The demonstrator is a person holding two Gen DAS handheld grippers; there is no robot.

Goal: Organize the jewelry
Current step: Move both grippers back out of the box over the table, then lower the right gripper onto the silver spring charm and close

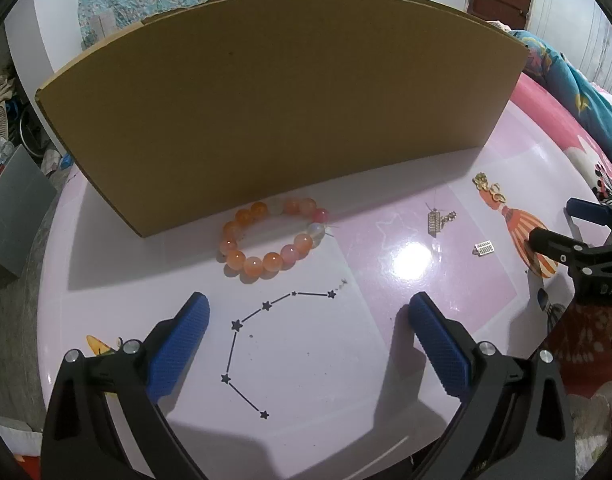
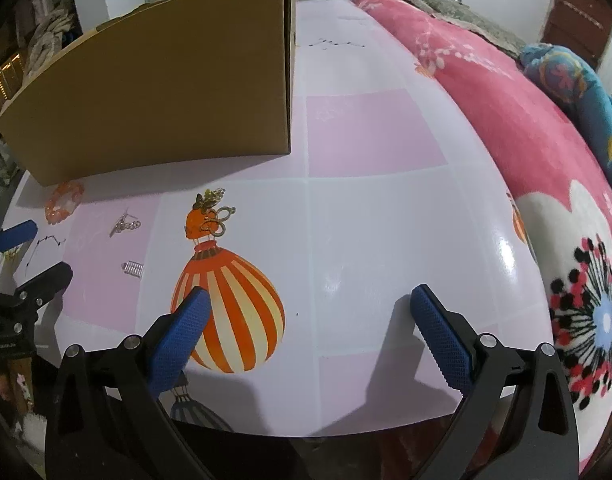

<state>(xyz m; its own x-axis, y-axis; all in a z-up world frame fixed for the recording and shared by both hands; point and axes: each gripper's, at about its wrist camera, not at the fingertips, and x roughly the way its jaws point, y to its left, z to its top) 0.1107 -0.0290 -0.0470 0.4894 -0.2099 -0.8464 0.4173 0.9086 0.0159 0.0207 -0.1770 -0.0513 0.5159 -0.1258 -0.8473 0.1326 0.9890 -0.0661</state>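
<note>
The left gripper [image 1: 308,300] hangs low over the table [image 1: 314,372] with its blue-padded fingers [image 1: 177,344] spread wide and nothing between them; the tips clear the surface, casting shadows beneath. It tilts down and forward over a printed constellation of small black stars [image 1: 241,344].

Just ahead of its fingertips lies the bead bracelet [image 1: 274,239], a closed ring of glossy orange, pink and milky beads, flat on the table and right at the foot of the cardboard box [image 1: 273,108]. Further to that gripper's right sit two small silvery charms: one with a bit of chain [image 1: 438,220], one a little ribbed rectangle [image 1: 484,249]. Beyond them a gold-coloured piece [image 1: 488,188] rests on a printed orange balloon.

The right gripper [image 2: 308,300] is likewise spread wide and holds nothing, hovering near the table's edge. Its left finger [image 2: 181,332] hangs over the striped balloon print [image 2: 229,312]. Ahead and to its left, gold-toned jewelry [image 2: 213,214] with loops lies on top of the print; the two silvery charms lie further left. The box stands beyond, and a pink floral blanket [image 2: 526,152] runs along its right.
</note>
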